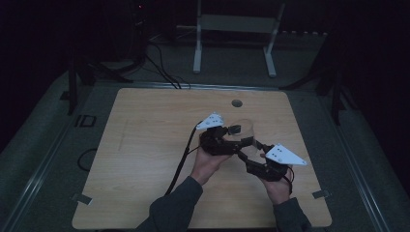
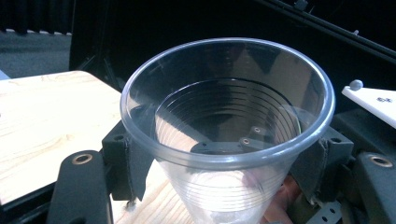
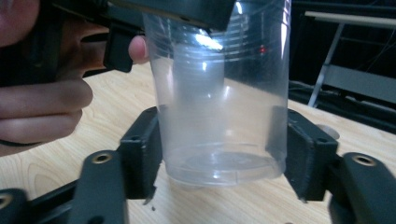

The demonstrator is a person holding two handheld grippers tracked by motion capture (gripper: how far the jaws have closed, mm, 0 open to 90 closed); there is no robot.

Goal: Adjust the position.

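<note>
Cup: a clear, ribbed plastic cup [image 1: 243,131] is seen upright above the light wooden tabletop [image 1: 145,159], right of centre, nearer the far edge than the near one.
Left tongs: the left tongs [image 2: 224,161] are clamped on the cup's wall just under its rim; both pads are pressed against it.
Right tongs: the right tongs [image 3: 219,154] are set around the cup's base, a pad at each side; whether the pads press or merely flank the wall cannot be told.
High view: both hands are seen close together, each gripper topped by a white three-cornered plate [image 1: 285,154], with the cup between them.
Left gripper view: the open mouth and empty inside of the cup are shown.
Right gripper view: the cup's side and bottom are shown, with the fingers [image 3: 42,100] of the left hand beside it.
</note>
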